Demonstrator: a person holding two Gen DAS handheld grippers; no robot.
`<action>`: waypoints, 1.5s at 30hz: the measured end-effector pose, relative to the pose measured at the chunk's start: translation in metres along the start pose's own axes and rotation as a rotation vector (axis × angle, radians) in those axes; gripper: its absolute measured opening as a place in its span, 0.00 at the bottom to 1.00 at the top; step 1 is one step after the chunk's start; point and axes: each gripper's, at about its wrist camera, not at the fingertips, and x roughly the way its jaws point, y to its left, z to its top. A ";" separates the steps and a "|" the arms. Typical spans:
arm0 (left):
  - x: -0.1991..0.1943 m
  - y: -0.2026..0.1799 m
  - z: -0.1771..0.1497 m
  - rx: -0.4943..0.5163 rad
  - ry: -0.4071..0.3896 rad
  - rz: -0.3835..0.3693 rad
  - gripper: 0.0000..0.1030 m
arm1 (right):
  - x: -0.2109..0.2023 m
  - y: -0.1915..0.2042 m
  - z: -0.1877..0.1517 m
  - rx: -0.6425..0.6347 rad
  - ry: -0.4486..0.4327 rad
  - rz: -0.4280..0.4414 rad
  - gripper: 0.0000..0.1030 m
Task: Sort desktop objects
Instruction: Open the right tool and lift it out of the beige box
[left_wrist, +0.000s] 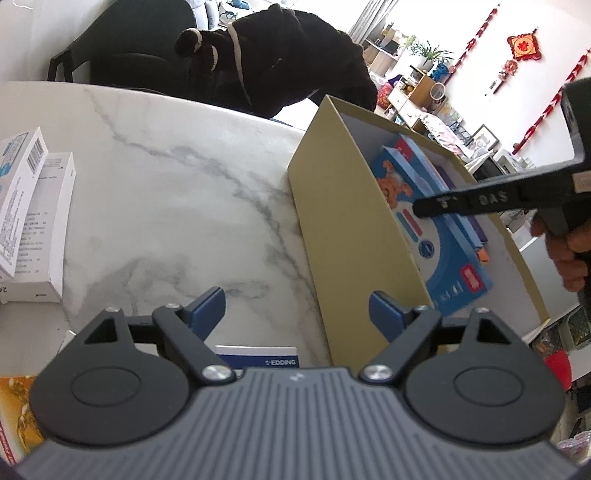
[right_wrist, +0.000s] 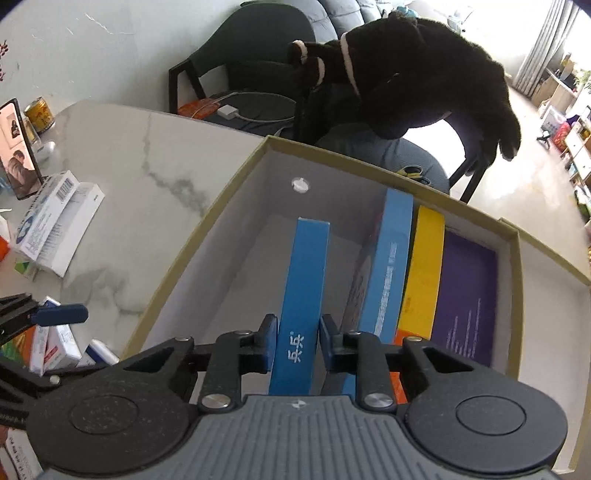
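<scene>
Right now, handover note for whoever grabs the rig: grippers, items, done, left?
Right gripper: shut on the thin blue box, standing on edge inside the cardboard box.
Left gripper: open, empty, over the marble table.
Done: taller blue box, yellow box and purple box filed.
Left: release the thin blue box; white cartons remain on the table.
</scene>
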 end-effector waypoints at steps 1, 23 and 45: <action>0.000 -0.001 0.000 0.001 0.001 -0.001 0.84 | 0.001 0.001 0.000 0.001 -0.016 -0.019 0.24; -0.011 0.008 -0.001 -0.005 -0.014 0.032 0.86 | 0.030 0.009 0.008 0.008 -0.207 -0.321 0.27; -0.066 0.006 -0.045 -0.056 -0.119 0.108 1.00 | -0.095 -0.004 -0.075 0.396 -0.501 -0.053 0.84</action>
